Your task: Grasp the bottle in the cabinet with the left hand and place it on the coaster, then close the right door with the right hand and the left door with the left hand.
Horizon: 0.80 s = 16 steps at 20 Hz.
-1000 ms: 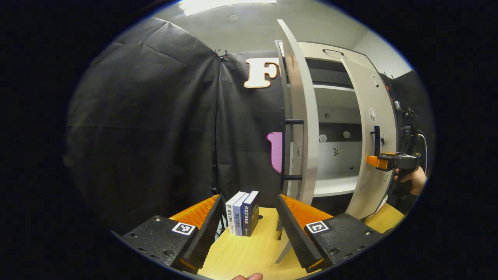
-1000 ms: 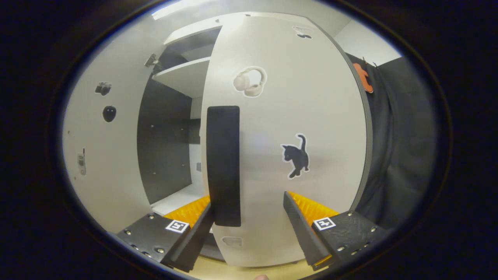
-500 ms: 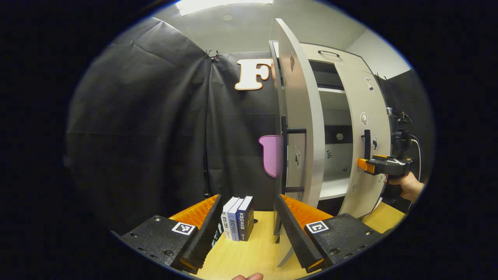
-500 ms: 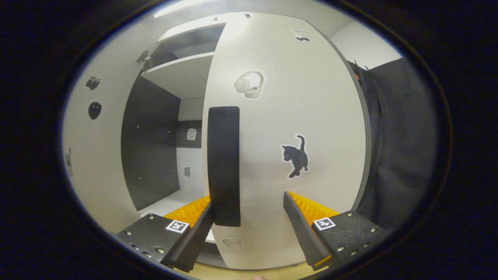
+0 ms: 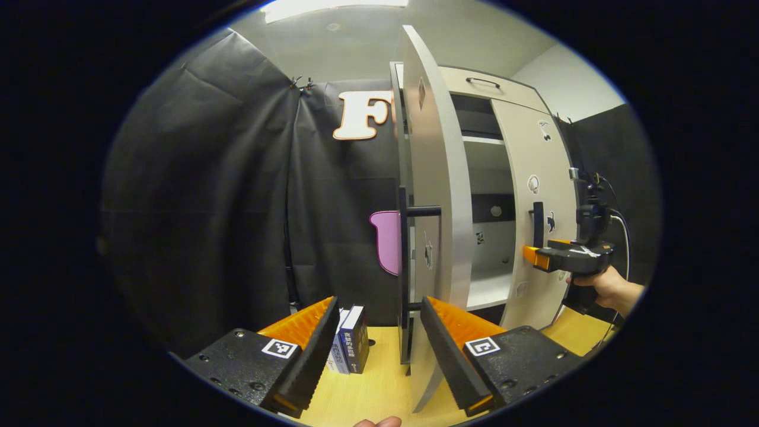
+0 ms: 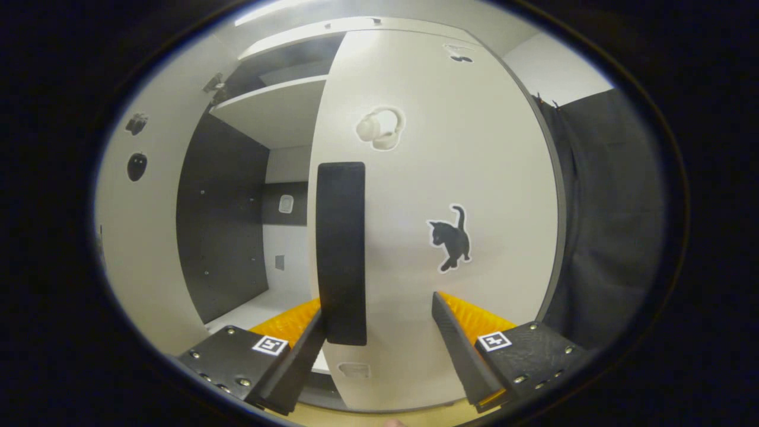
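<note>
Right door nearer shut than before, both hand-held grippers agape, cabinet shelves bare.

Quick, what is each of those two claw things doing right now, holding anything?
Left gripper: open, holding nothing, near the left door.
Right gripper: open, holding nothing, fingers against the right door.

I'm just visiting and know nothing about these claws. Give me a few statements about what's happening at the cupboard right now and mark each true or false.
1. Both cupboard doors are fully shut. False: the left door and the right door both stand ajar.
2. The right claw is open against the right door, beside its black handle. True.
3. The left claw grips a bottle. False: it is open and holds nothing.
4. Books stand on the wooden table. True.
5. A cat sticker is on the right door. True.
</note>
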Motion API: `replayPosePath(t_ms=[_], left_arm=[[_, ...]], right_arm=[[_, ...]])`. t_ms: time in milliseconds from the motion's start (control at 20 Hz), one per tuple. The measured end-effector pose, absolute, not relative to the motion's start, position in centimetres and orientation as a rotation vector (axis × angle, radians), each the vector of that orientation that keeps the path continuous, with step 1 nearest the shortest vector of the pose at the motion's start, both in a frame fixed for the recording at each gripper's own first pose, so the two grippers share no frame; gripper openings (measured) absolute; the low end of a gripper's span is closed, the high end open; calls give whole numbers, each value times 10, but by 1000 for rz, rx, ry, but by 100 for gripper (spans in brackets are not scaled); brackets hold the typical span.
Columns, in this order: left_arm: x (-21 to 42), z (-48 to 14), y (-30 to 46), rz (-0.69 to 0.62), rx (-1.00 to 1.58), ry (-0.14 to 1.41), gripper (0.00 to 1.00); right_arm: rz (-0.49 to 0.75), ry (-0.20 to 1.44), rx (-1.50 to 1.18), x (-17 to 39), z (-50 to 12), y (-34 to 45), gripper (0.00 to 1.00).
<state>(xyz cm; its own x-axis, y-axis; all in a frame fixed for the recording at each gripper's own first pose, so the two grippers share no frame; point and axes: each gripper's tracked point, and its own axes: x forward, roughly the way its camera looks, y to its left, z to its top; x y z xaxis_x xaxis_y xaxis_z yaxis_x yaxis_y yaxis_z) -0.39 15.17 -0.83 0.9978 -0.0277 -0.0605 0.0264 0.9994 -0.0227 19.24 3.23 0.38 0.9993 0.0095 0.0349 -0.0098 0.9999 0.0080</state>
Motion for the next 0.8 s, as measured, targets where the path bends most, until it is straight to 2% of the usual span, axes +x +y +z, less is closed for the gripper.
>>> replayPosePath(t_ms=[150,800], left_arm=[[-2,-7,151,-34,-4,55,83],[4,-7,97,-141,-56,71,83]], right_arm=[[43,8,22,191,-4,33,97],[100,55,25,105,-32,14,100]])
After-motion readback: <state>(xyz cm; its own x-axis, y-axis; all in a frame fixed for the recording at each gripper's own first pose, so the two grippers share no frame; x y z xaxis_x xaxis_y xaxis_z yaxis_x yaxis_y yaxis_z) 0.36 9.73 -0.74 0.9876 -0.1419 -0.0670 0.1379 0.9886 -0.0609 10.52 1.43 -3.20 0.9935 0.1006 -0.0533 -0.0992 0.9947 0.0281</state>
